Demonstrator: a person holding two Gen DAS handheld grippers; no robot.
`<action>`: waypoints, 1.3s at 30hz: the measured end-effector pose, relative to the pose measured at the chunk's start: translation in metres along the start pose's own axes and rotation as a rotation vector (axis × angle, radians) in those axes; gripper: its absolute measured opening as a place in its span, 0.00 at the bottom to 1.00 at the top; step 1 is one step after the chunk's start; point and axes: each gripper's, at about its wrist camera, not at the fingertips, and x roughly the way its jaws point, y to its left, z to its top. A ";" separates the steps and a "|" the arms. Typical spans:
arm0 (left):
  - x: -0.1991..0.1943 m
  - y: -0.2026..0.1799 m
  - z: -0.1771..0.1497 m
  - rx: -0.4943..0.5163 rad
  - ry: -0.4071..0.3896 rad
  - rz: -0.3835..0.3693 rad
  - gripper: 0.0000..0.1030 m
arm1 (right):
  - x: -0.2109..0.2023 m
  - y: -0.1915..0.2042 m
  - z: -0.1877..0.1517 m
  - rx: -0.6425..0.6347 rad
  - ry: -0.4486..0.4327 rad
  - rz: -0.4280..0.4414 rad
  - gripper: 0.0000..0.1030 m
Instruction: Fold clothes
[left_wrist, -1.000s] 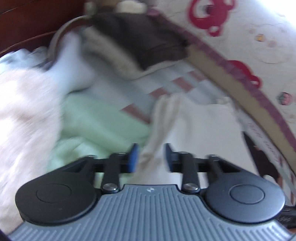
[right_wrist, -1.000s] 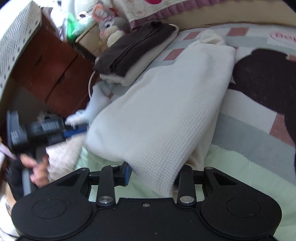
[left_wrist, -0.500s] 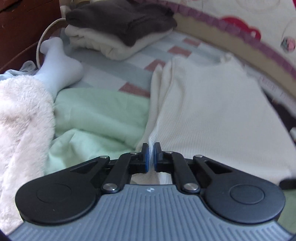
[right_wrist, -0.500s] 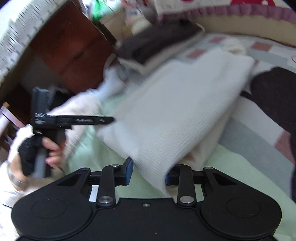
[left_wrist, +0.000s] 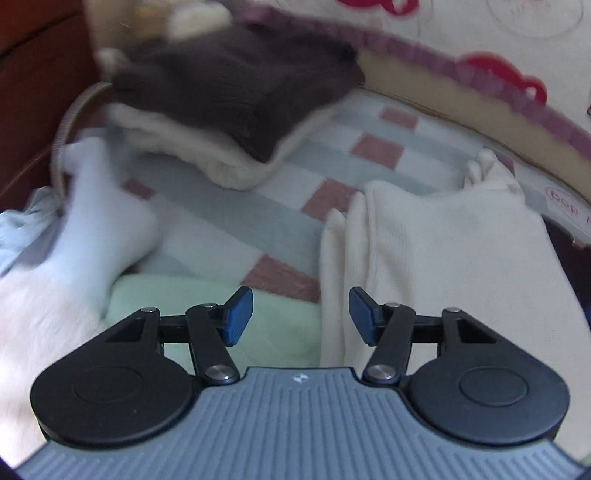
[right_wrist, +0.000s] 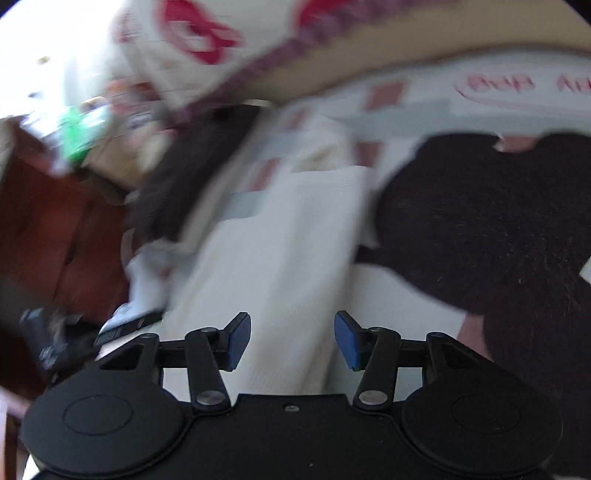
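While both grippers stand open, the folded cream knit top is left lying on the bed.
Left gripper and right gripper: jaws just opened, nothing pinched.

On the bed: one cream top laid flat. Left of it, one stack of two folded garments, one dark over one cream. One pale blue sock, one green cloth, one pink fluffy blanket.
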 end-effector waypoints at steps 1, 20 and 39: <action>0.011 0.001 0.008 -0.001 0.009 -0.037 0.55 | 0.011 -0.006 0.007 0.048 0.004 0.000 0.55; 0.115 -0.029 0.037 0.301 -0.042 -0.263 0.08 | 0.048 0.024 0.036 -0.280 -0.037 0.015 0.35; 0.077 0.007 0.030 0.160 -0.215 -0.259 0.06 | 0.084 0.098 0.094 -0.684 -0.120 -0.004 0.09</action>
